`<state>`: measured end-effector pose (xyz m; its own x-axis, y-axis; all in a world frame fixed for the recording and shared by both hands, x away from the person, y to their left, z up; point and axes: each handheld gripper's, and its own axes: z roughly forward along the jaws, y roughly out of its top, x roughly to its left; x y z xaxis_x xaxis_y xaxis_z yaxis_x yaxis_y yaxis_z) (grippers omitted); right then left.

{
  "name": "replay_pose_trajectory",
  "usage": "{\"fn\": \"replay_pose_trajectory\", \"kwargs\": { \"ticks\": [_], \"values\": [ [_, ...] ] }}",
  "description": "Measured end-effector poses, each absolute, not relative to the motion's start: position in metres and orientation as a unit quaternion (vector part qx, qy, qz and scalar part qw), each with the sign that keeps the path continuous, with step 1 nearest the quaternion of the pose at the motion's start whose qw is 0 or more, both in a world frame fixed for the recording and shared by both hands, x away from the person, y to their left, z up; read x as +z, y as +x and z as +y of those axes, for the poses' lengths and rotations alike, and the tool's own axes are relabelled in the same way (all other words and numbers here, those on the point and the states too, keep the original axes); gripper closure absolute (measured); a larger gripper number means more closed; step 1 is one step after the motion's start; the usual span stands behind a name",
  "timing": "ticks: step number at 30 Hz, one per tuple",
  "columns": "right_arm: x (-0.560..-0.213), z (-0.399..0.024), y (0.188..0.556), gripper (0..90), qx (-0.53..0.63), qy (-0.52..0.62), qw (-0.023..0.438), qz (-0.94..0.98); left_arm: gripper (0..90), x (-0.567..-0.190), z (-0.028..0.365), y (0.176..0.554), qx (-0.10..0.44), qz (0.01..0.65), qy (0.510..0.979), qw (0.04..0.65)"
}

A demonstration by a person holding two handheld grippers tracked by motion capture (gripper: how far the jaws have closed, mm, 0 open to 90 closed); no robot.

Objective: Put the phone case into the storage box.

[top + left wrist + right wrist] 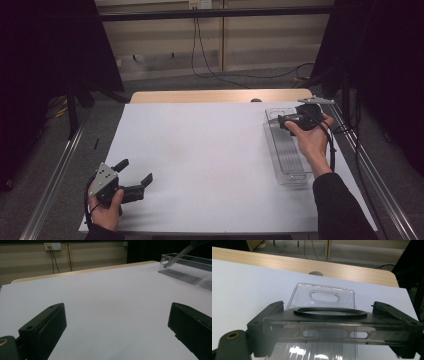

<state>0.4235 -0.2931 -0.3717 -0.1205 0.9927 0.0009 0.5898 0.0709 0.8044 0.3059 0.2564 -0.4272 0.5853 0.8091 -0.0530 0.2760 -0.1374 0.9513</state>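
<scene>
Right gripper (286, 120) holds a flat dark part (342, 327) between its jaws over the far end of the clear tray (287, 172) at the table's right edge; left gripper (134, 174) idles wide open, near-left; next, likely lower and release into the tray.

Wooden table (215, 95), white sheet (200, 160), clear tray (287, 150) on it

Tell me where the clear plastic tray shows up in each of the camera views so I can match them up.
High view: the clear plastic tray lies at the right of the white table, under the right gripper.
Left gripper view: top right corner, far across the table.
Right gripper view: centre, just beyond the jaws.
Shared landmark: the table's bare wooden far edge.
</scene>
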Motion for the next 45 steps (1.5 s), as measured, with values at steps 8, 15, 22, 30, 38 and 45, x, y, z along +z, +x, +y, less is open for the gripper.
{"fn": "replay_pose_trajectory", "kwargs": {
  "ticks": [8, 15, 22, 30, 38, 45],
  "values": [
    [-0.379, -0.291, 0.428, 11.6, 0.330, 0.602, 0.301, 0.662, 1.8, -0.427, 0.256, 0.306, 0.250, 0.378, 0.715, 0.533],
    [-0.383, -0.289, 0.432, 11.6, 0.326, 0.606, 0.303, 0.659, 1.7, -0.428, 0.256, 0.306, 0.251, 0.378, 0.715, 0.531],
    [-0.381, -0.286, 0.439, 11.7, 0.328, 0.616, 0.311, 0.646, 1.7, -0.428, 0.256, 0.307, 0.249, 0.380, 0.715, 0.531],
    [-0.379, -0.282, 0.447, 11.7, 0.324, 0.619, 0.320, 0.640, 1.7, -0.429, 0.256, 0.308, 0.249, 0.380, 0.715, 0.531],
    [-0.380, -0.278, 0.453, 11.8, 0.327, 0.623, 0.334, 0.627, 1.6, -0.429, 0.253, 0.309, 0.243, 0.378, 0.719, 0.530],
    [-0.378, -0.277, 0.461, 11.9, 0.327, 0.620, 0.336, 0.629, 1.7, -0.430, 0.253, 0.312, 0.242, 0.381, 0.716, 0.532]
  ]
}}
